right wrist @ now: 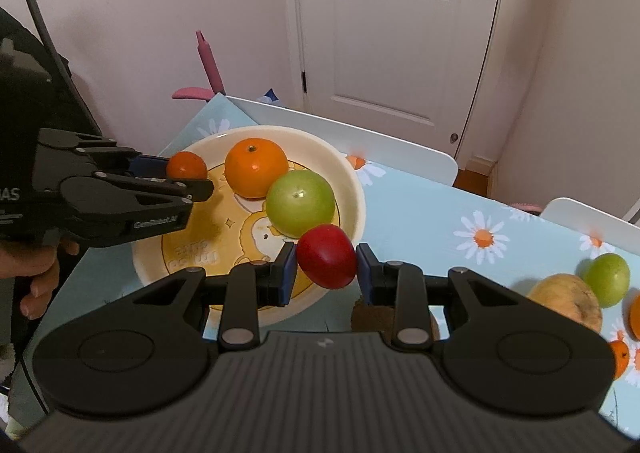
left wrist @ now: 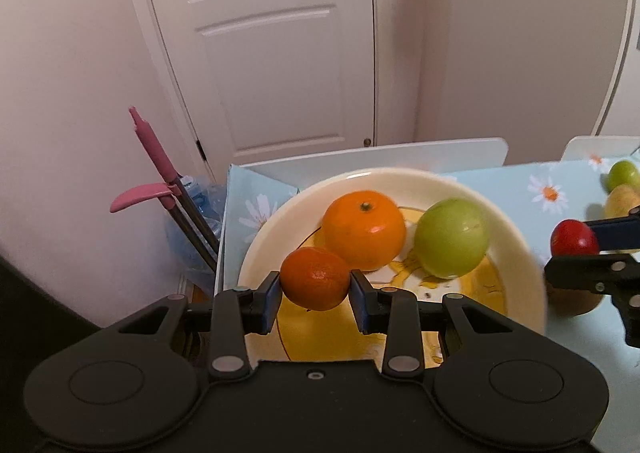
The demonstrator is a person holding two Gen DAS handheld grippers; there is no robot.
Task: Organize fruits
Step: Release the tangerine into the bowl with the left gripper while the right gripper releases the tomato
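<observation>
Plate [right wrist: 356, 189] sits on the floral tablecloth [right wrist: 420, 213] near the table's far-left corner, cream w/ a yellow cartoon print. Two fruits lie in it: big orange [right wrist: 256, 167] and green apple [right wrist: 300, 203], touching each other.

Left gripper [left wrist: 315, 293] is clenched on a small mandarin [left wrist: 314, 279], pads pressing both sides, held above the plate's left part, just beside the big orange. Right wrist view confirms it (person's hand [right wrist: 36, 273] wraps the handle at the left edge).

Right gripper [right wrist: 326, 273] is clamped on a red fruit [right wrist: 327, 262], smooth and oval, can't tell what kind. It hangs over the plate's near-right rim, just in front of the green apple.

Loose fruit on the cloth at right: second green apple [right wrist: 606, 279] next to a yellowish pear [right wrist: 568, 301], orange pieces at the frame edge. Brown kiwi [right wrist: 372, 319] is mostly hidden under the right gripper's finger.
</observation>
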